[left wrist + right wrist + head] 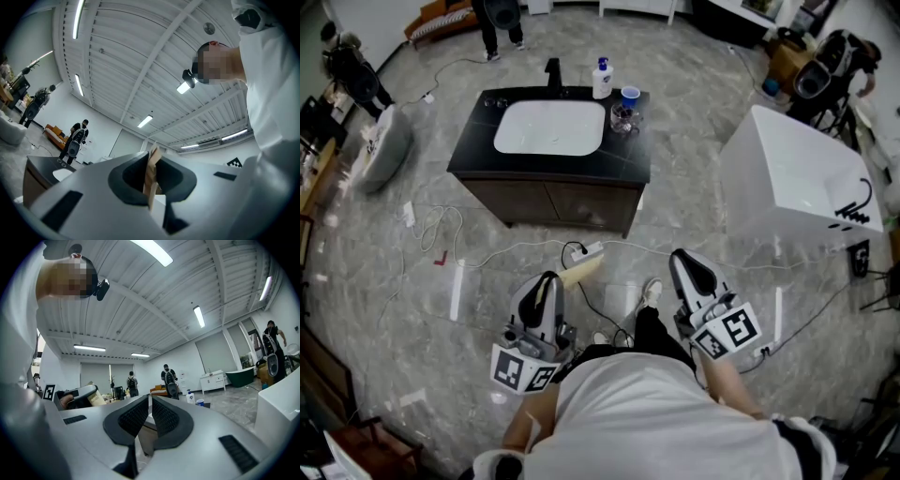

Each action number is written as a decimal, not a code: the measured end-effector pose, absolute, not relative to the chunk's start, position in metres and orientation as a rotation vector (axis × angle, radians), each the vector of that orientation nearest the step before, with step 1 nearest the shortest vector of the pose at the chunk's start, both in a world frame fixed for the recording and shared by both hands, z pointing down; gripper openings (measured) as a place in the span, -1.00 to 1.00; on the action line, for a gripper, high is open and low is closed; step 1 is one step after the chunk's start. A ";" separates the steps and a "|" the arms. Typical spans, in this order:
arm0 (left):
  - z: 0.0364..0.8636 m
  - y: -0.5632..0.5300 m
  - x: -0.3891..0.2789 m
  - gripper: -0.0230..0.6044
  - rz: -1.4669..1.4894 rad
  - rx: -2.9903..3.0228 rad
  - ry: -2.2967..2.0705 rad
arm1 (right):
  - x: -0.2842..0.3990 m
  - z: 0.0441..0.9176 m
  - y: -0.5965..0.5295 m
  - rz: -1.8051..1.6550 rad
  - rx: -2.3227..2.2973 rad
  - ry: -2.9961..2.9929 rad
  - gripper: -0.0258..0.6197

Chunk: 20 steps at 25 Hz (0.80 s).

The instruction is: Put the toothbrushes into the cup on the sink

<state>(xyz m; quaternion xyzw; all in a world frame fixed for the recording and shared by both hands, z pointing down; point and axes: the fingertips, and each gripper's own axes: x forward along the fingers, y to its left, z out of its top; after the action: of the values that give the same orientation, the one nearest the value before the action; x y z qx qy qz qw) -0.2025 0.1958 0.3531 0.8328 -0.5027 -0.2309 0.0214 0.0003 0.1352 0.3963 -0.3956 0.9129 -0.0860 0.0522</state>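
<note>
- Toothbrush pack [581,272]: thin tan card, read as a toothbrush pack. It is out in front of the person, well apart from the sink worktop [478,150]. Judged light, easily crushed and a little slick, so best taken across its flat faces near mid-length.
- Left tool [549,281]: jaws narrow, clamped on the pack, which stands edge-on between them.
- Right tool [689,258]: jaws all but together, nothing between them.
- Blue cup [629,94]: back right corner of the worktop, just beside a soap bottle [601,80].
</note>
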 end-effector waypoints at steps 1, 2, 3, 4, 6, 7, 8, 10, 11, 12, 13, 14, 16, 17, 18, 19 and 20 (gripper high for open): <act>0.352 0.191 -0.200 -0.87 -0.708 2.586 -1.560 | 0.004 0.396 0.128 -0.260 -1.207 2.772 -0.77; 0.352 0.185 -0.196 -0.87 -0.699 2.591 -1.560 | 0.007 0.396 0.121 -0.260 -1.213 2.767 -0.77; 0.352 0.179 -0.194 -0.87 -0.690 2.593 -1.560 | 0.011 0.396 0.114 -0.262 -1.219 2.762 -0.77; 0.353 0.172 -0.192 -0.87 -0.684 2.591 -1.563 | 0.014 0.397 0.107 -0.266 -1.224 2.758 -0.77; 0.355 0.156 -0.190 -0.87 -0.680 2.577 -1.575 | 0.020 0.400 0.093 -0.274 -1.229 2.755 -0.77; 0.355 0.149 -0.188 -0.87 -0.678 2.573 -1.581 | 0.024 0.401 0.085 -0.280 -1.231 2.754 -0.77; 0.356 0.141 -0.184 -0.87 -0.675 2.569 -1.584 | 0.028 0.403 0.078 -0.288 -1.232 2.754 -0.77; 0.358 0.124 -0.174 -0.87 -0.667 2.562 -1.585 | 0.038 0.406 0.061 -0.306 -1.232 2.756 -0.77; 0.358 0.115 -0.169 -0.87 -0.666 2.558 -1.586 | 0.043 0.407 0.052 -0.313 -1.230 2.758 -0.77; 0.358 0.106 -0.165 -0.87 -0.666 2.555 -1.589 | 0.047 0.408 0.042 -0.318 -1.227 2.761 -0.77; 0.357 0.097 -0.161 -0.87 -0.666 2.555 -1.594 | 0.050 0.409 0.032 -0.320 -1.223 2.763 -0.77; 0.356 0.087 -0.157 -0.87 -0.664 2.555 -1.600 | 0.053 0.408 0.022 -0.320 -1.217 2.765 -0.77; 0.356 0.068 -0.150 -0.87 -0.654 2.550 -1.616 | 0.061 0.407 0.002 -0.320 -1.202 2.766 -0.77; 0.357 0.057 -0.147 -0.87 -0.649 2.543 -1.624 | 0.066 0.407 -0.008 -0.323 -1.194 2.766 -0.77; 0.358 0.047 -0.142 -0.87 -0.644 2.534 -1.633 | 0.072 0.408 -0.018 -0.328 -1.189 2.766 -0.77; 0.359 0.037 -0.137 -0.87 -0.640 2.527 -1.642 | 0.079 0.410 -0.027 -0.335 -1.187 2.766 -0.77; 0.358 0.027 -0.132 -0.87 -0.636 2.522 -1.650 | 0.087 0.412 -0.036 -0.344 -1.187 2.766 -0.77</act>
<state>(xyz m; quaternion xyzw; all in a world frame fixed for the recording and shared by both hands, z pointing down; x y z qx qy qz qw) -0.1315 0.0271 0.3585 0.8184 -0.5355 -0.2064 0.0305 0.0869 -0.0363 0.4117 -0.3911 0.9116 -0.1134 0.0559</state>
